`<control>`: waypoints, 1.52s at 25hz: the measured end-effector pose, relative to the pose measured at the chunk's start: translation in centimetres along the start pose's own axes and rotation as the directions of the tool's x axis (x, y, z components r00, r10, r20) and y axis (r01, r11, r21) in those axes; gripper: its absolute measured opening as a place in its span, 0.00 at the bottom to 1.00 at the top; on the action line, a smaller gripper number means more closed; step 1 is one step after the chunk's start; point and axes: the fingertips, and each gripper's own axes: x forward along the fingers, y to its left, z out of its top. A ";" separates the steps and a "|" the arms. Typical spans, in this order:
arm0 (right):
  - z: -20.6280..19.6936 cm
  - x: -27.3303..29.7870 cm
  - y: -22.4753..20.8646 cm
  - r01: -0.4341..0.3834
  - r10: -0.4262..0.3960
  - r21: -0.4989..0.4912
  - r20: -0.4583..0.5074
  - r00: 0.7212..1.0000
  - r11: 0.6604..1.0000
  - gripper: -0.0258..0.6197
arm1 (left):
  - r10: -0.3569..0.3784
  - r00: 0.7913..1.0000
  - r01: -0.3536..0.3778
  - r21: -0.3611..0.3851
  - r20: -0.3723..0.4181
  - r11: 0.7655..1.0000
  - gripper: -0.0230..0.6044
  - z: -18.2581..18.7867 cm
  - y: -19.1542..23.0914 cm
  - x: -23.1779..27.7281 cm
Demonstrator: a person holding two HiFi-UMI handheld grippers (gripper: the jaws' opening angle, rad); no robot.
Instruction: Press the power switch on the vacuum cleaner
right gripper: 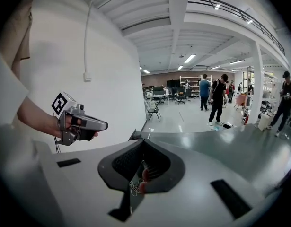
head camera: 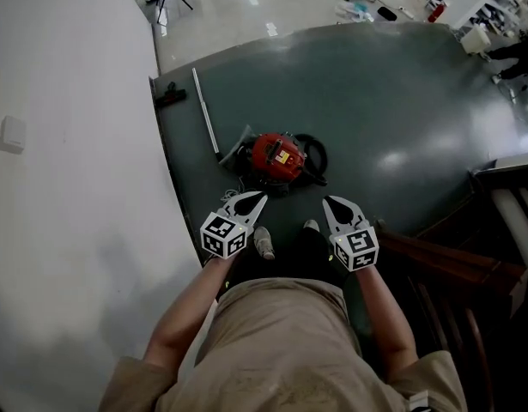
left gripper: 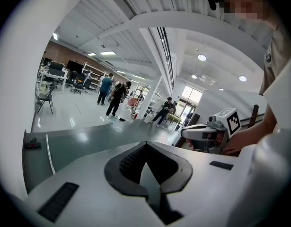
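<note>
**Both grippers pressed closed, short of the red vacuum cleaner**

The person is standing on a dark green floor mat (head camera: 401, 101) and looking down at the vacuum cleaner (head camera: 276, 157). It is sitting on the mat just ahead of the person's shoes (head camera: 264, 243). It is a red canister with a yellow patch on top, and a black hose (head camera: 315, 154) is curling around its right side. A metal tube (head camera: 205, 110) is lying on the mat to its left, with a black brush head (head camera: 169, 97) beside the tube, near the white wall (head camera: 66, 144). The left gripper (head camera: 260, 196) and the right gripper (head camera: 330, 201) are being held side by side, apart from each other. Both are pointing toward the vacuum cleaner and touching nothing. Each gripper's jaws are pressing together at the tips, with nothing pinched between them. The power switch is too small to pick out.
</note>
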 end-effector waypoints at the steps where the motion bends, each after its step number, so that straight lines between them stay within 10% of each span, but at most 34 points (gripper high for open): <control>1: -0.2 0.7 -0.7 -0.001 0.001 -0.002 -0.006 1.000 1.000 0.06 | 0.007 1.000 -0.007 -0.005 -0.002 1.000 0.05 0.1 0.6 0.5; 16: -4.8 16.4 -14.0 -0.133 0.116 -0.086 -0.181 0.977 0.987 0.06 | 0.180 0.977 -0.194 -0.123 -0.115 0.973 0.05 -1.4 10.0 14.6; 38: -30.2 38.7 -17.3 -0.272 0.193 -0.101 -0.478 0.857 0.957 0.06 | 0.219 0.915 -0.274 -0.125 -0.339 0.953 0.05 -19.3 21.8 27.6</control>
